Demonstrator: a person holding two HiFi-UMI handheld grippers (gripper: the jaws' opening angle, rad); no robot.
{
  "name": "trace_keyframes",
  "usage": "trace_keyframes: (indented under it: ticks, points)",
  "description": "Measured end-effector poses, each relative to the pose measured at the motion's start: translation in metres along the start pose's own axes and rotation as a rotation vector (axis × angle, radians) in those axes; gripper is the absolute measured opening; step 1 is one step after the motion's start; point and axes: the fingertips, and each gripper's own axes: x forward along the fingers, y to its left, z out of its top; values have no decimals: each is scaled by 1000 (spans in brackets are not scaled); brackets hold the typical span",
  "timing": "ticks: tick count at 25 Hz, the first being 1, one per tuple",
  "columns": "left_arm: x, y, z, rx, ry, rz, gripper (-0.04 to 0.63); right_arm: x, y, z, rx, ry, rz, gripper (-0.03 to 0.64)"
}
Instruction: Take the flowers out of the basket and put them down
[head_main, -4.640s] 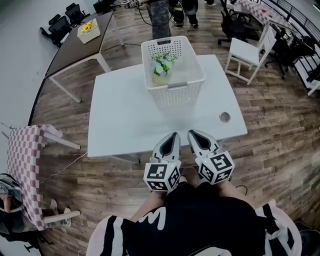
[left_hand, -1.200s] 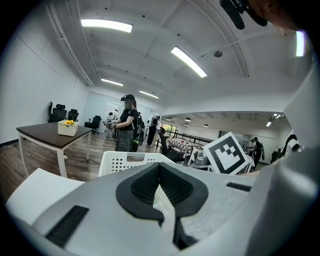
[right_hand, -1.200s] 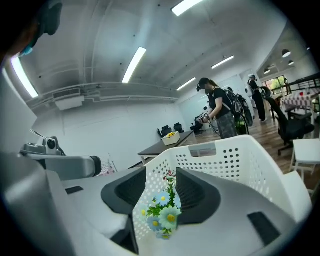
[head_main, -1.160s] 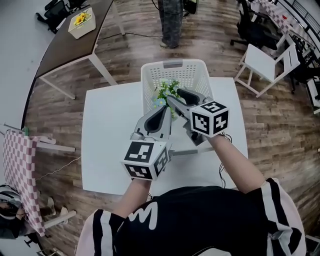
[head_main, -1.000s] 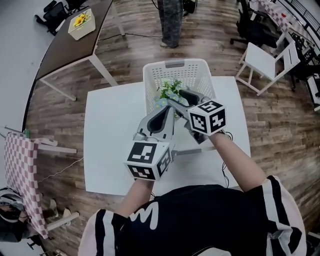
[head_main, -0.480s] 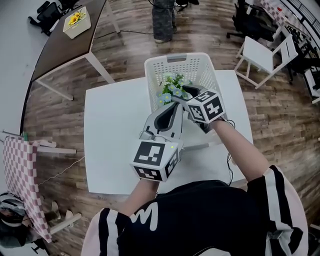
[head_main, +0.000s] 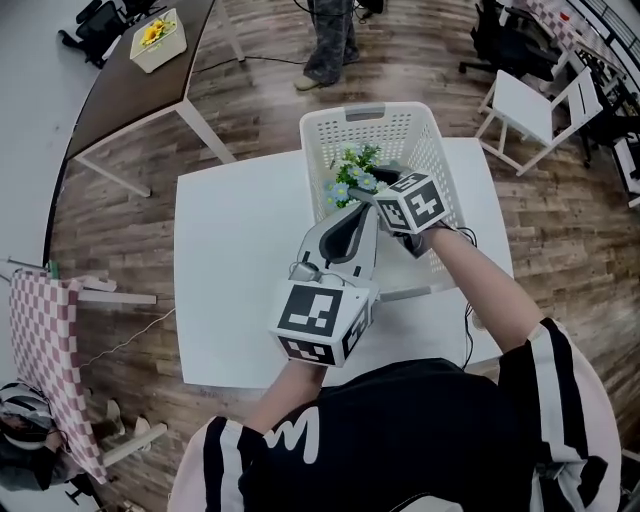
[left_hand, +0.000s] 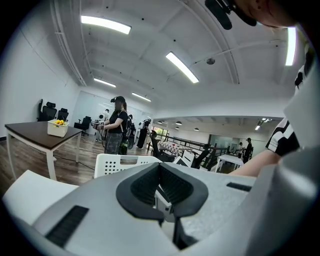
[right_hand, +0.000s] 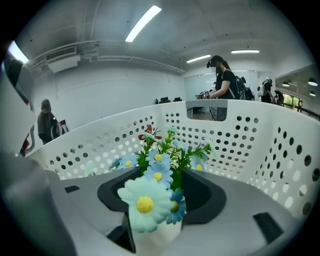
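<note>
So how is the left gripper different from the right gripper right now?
The right gripper points down into the white basket; the left gripper points out level, not inside it. The right gripper's jaws have just been opening and stand wide apart with the potted flowers between them; the left gripper's jaws are together with nothing between them. Both are grey with a marker cube on the back.
</note>
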Motion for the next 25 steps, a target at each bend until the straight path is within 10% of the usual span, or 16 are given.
trace_keyframes:
  ticks: [15, 25]
  points:
    - [0, 1, -1, 18, 1, 9, 5, 12, -2, -4, 155, 49, 8, 241]
    - [-1, -2, -4, 29, 8, 8, 5, 23, -2, -5, 9, 79, -59, 245]
